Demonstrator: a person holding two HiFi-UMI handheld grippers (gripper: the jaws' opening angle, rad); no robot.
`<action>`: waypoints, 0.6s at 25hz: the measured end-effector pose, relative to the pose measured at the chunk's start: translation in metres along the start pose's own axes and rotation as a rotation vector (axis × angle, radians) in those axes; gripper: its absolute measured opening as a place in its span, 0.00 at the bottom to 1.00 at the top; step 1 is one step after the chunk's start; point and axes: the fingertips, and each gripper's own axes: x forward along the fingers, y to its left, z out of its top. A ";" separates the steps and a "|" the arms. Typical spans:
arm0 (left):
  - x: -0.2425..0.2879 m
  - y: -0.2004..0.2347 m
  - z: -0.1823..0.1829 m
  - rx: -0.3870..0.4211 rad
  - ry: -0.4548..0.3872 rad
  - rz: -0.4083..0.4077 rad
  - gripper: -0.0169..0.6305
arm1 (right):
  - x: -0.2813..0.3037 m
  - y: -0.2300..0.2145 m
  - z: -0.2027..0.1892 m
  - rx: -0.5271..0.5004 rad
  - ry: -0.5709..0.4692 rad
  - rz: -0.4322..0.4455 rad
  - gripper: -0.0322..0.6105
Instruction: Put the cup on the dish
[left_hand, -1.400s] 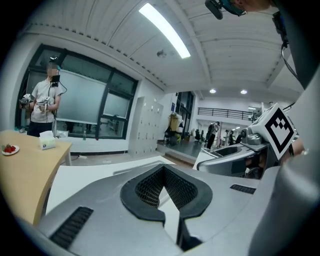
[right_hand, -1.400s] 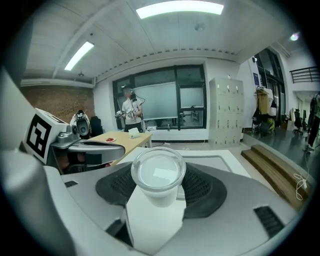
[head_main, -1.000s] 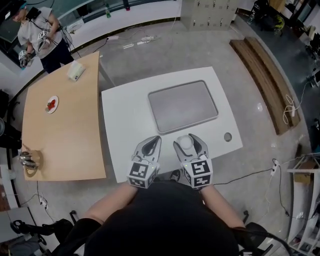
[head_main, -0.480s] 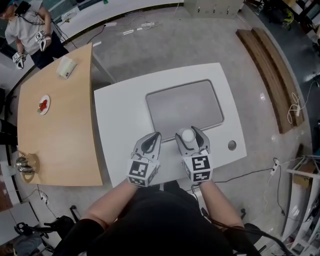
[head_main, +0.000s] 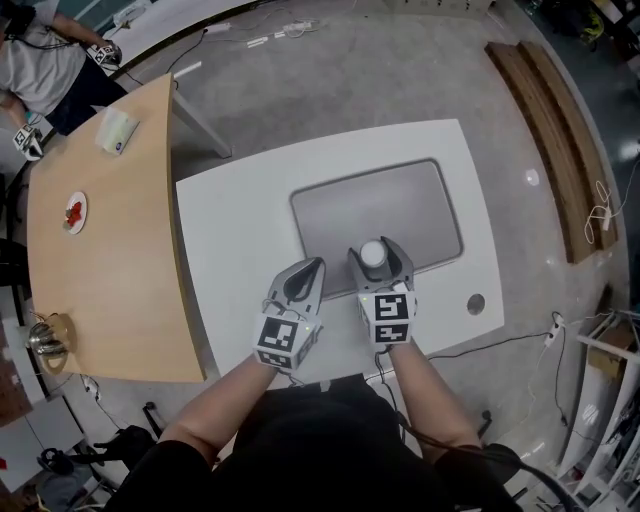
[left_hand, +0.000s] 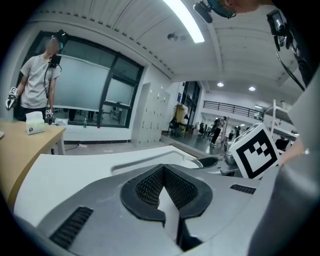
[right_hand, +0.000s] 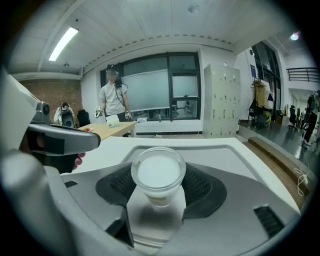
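Clear plastic cup, white inside, upright, is clamped in the right hand-held gripper. The jaws are spread to cup width, with a pad on each side just below the rim.

In the head view the cup is over the near edge of the grey dish, just inside its rim. Can't tell whether the base touches the dish or hangs above it.

The left hand-held gripper has its jaws closed, tips meeting, nothing between them. It's just beside the right one, over the bare white surface, near the dish's near-left corner. Both point away from the person, toward the dish.

The dish is a shallow rectangle with rounded corners, set mid-surface. There's a small round hole in the white surface to the right of the grippers.

A wooden surface butts against the white one on the left. It carries:
- a small white plate with something red on it
- a pale box near the far end
- a metallic item at the near corner, too small to identify

A second person stands at the far end of the wooden surface.
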 end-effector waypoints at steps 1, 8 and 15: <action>0.001 0.001 -0.002 0.001 0.005 -0.002 0.04 | 0.005 -0.001 -0.007 0.007 0.014 -0.004 0.46; -0.003 0.003 -0.018 -0.012 0.032 -0.006 0.04 | 0.015 -0.002 -0.034 0.028 0.052 -0.037 0.46; -0.026 -0.007 -0.001 0.007 0.007 -0.005 0.04 | -0.014 0.004 -0.006 -0.005 -0.003 -0.042 0.46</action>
